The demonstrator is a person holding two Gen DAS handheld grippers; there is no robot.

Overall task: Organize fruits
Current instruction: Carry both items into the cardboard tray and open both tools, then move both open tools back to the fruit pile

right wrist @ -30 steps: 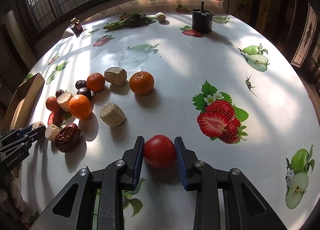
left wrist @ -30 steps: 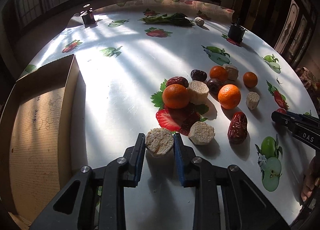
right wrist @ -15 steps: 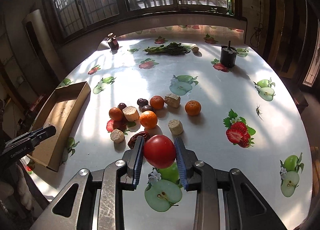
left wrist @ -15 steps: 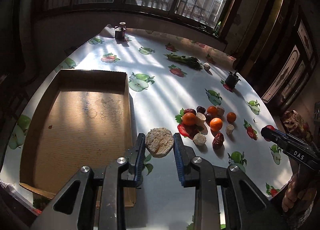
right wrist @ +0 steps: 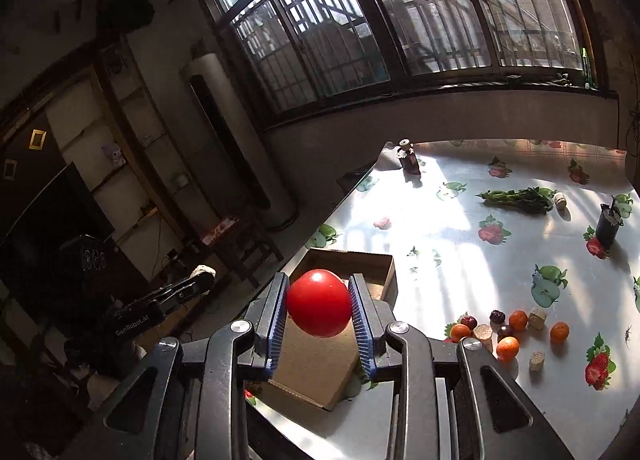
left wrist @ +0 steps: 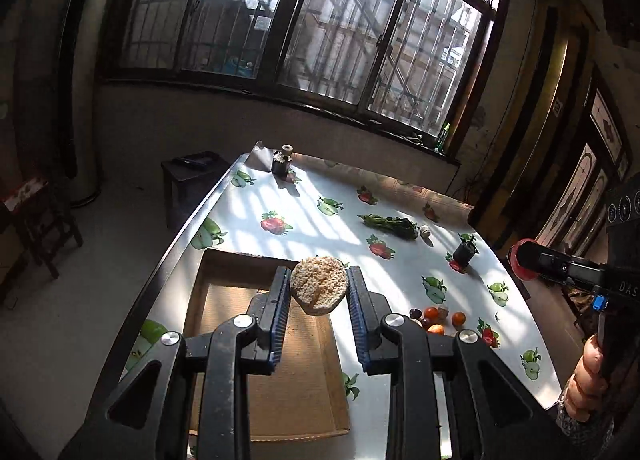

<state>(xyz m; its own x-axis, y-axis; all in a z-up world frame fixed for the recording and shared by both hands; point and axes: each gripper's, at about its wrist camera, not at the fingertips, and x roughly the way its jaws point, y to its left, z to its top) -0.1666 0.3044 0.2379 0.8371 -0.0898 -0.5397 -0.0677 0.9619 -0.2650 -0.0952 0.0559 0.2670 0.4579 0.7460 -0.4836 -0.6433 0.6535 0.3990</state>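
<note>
My left gripper (left wrist: 318, 292) is shut on a beige, rough round piece (left wrist: 319, 288), held high above the cardboard box (left wrist: 236, 324). A red tomato (right wrist: 319, 302) is clamped in my right gripper (right wrist: 319, 302), also raised over the box (right wrist: 360, 264). In the left wrist view the right gripper (left wrist: 532, 260) shows at the right edge with the tomato (left wrist: 520, 260) at its tip. The left gripper (right wrist: 200, 278) with its beige piece (right wrist: 202, 270) appears at the left of the right wrist view. Oranges (right wrist: 519, 320), dark dates (right wrist: 497, 315) and more beige pieces (right wrist: 537, 361) lie grouped on the table.
The table (left wrist: 352, 227) wears a fruit-print cloth. A bunch of greens (left wrist: 390, 224), a black cup (left wrist: 464, 252) and a small dark bottle (left wrist: 282, 164) stand toward the far side. A hand (left wrist: 586, 376) grips the right tool. A stool (left wrist: 190, 175) stands by the table's left edge.
Both grippers have risen well above the table and swung left toward the box, each carrying its item. The fruit pile now looks small and far below.
</note>
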